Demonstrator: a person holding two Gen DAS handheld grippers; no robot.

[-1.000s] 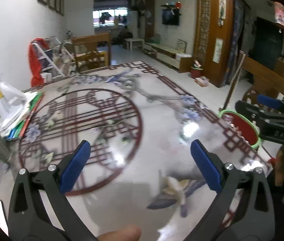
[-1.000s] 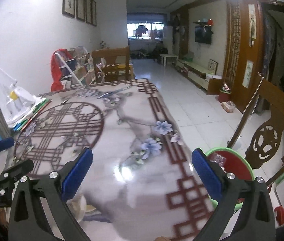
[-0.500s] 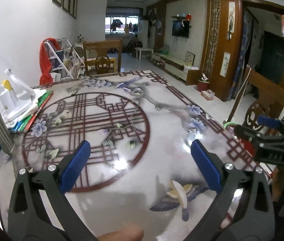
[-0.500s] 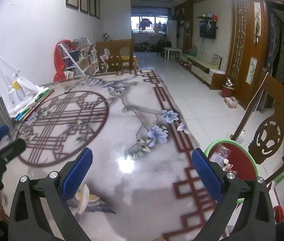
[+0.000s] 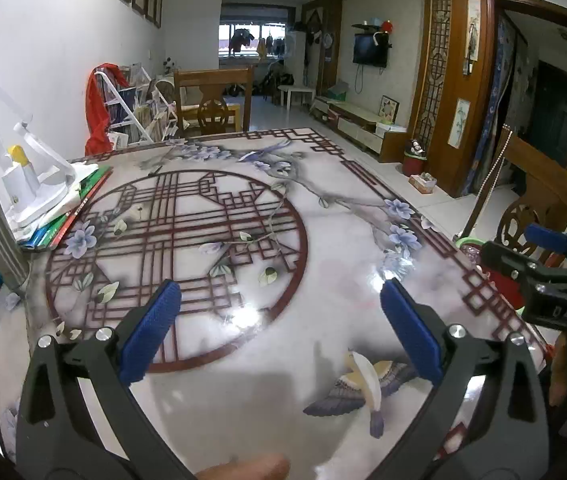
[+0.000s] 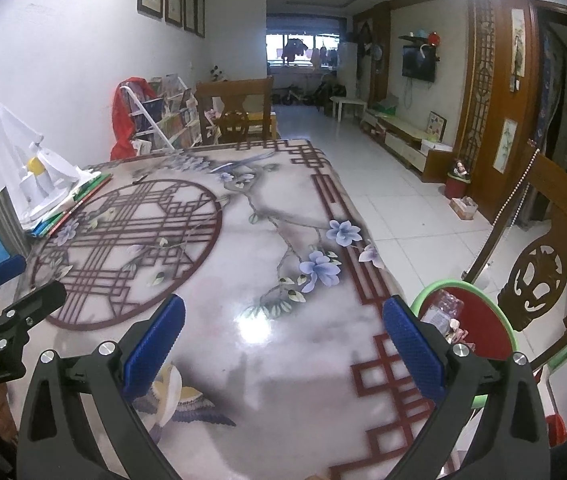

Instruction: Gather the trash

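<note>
Your left hand-held gripper (image 5: pixel 279 336) hangs over the patterned surface (image 5: pixel 323 272) with its blue pads (image 5: pixel 151 332) spread wide apart and nothing between them, and your right hand-held gripper (image 6: pixel 283 344) is the same, pads apart and empty above the surface's right edge. The trash bin (image 6: pixel 479 320), red inside with a green rim, stands on the floor just beside that edge near the wooden chair (image 6: pixel 543 276), with wrappers and a clear plastic piece already lying in it. At the surface's far left, a white desk lamp (image 5: pixel 39 188) rests on a stack of books (image 5: pixel 67 216).
</note>
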